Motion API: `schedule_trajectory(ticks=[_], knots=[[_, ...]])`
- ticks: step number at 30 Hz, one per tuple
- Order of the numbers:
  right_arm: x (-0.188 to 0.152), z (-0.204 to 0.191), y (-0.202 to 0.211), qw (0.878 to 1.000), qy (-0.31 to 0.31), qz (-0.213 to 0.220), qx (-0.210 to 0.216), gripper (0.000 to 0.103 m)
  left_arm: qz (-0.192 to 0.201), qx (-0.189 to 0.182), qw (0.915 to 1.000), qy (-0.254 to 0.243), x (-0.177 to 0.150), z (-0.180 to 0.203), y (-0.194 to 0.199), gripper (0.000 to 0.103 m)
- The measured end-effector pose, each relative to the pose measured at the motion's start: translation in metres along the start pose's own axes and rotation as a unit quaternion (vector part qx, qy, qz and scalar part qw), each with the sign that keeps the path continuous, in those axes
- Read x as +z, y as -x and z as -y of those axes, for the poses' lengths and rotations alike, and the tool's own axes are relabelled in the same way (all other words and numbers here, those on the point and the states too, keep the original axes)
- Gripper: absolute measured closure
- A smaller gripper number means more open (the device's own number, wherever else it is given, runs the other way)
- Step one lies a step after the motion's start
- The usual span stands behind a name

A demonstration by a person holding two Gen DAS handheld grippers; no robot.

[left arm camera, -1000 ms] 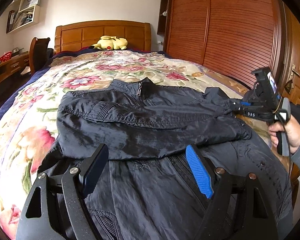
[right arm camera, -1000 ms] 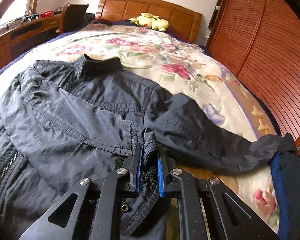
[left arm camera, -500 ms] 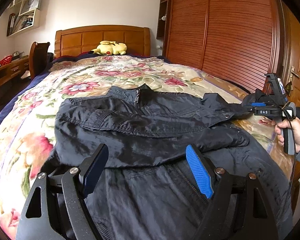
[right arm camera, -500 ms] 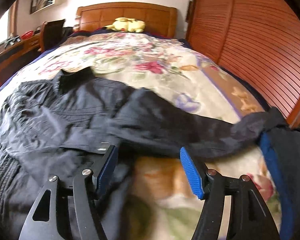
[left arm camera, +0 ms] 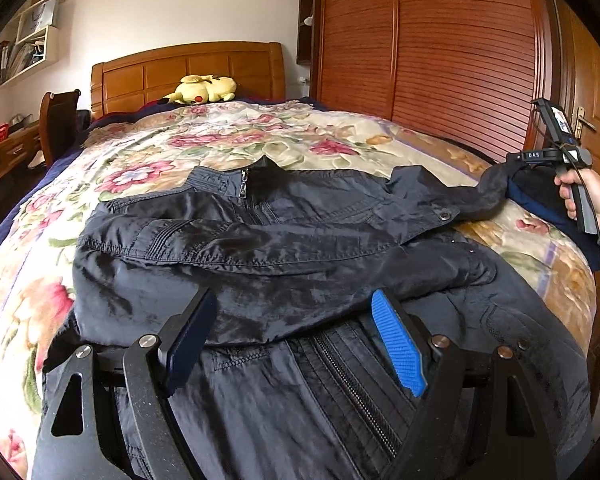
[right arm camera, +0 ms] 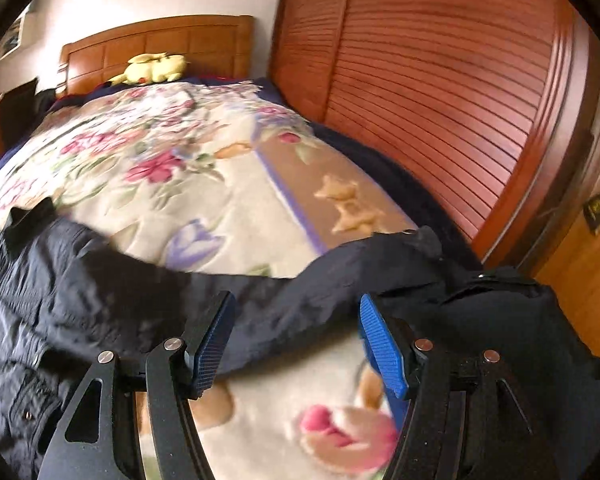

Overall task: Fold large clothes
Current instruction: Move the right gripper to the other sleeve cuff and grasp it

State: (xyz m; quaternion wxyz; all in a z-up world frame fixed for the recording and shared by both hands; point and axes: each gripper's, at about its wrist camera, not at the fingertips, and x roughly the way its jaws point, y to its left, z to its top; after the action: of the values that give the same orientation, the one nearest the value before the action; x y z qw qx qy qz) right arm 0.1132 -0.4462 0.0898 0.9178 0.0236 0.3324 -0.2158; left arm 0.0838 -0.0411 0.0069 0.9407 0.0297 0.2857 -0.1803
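Observation:
A dark navy jacket (left arm camera: 284,240) lies face up on the floral bedspread (left arm camera: 172,148), zipper toward the headboard. One sleeve is folded across its chest. The other sleeve (left arm camera: 452,196) stretches out toward the bed's right edge. My left gripper (left arm camera: 296,336) hovers open over the jacket's lower front, nothing between its fingers. My right gripper (right arm camera: 296,340) stands open just above the outstretched sleeve (right arm camera: 308,292), whose cuff (right arm camera: 412,240) lies further right. In the left wrist view a hand (left arm camera: 580,192) holds the right gripper (left arm camera: 516,158) at that cuff's end.
Another dark blue garment (right arm camera: 520,320) lies at the bed's right edge beside the cuff. A yellow plush toy (left arm camera: 204,88) rests by the wooden headboard (left arm camera: 188,68). A slatted wooden wardrobe (left arm camera: 440,52) runs along the right side. A chair (left arm camera: 60,124) and a desk stand at left.
The right gripper let go of the folded sleeve's cuff, opened, and swung right toward the outstretched sleeve. The left gripper drew back a little and stayed open.

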Motion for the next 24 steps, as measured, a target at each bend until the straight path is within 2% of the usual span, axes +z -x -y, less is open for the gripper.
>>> schedule_trajectory(ticks=[6,10,15,22,23,24], knots=[[-0.009,-0.014,-0.029,0.999,-0.008,-0.031,0.030,0.036,-0.009,-0.001,1.0000,0.001,-0.001,0.001,-0.007,0.022],[-0.022,-0.024,-0.049,0.998,-0.001,-0.062,0.016,0.036,-0.009,-0.001,1.0000,0.002,-0.002,0.001,-0.007,0.022],[-0.027,-0.023,-0.070,0.996,-0.020,-0.087,-0.008,0.036,-0.011,-0.001,0.9999,0.001,-0.003,0.000,-0.007,0.022],[-0.032,-0.018,-0.098,0.993,-0.058,-0.102,0.005,0.036,-0.010,-0.002,0.9999,0.004,-0.004,-0.001,-0.007,0.022],[-0.032,-0.019,-0.099,0.993,-0.055,-0.099,0.011,0.041,-0.009,-0.002,0.9999,0.004,-0.004,-0.001,-0.006,0.022],[-0.031,-0.022,-0.098,0.994,-0.049,-0.094,0.018,0.050,-0.009,-0.002,0.9999,0.004,-0.004,-0.001,-0.006,0.022]])
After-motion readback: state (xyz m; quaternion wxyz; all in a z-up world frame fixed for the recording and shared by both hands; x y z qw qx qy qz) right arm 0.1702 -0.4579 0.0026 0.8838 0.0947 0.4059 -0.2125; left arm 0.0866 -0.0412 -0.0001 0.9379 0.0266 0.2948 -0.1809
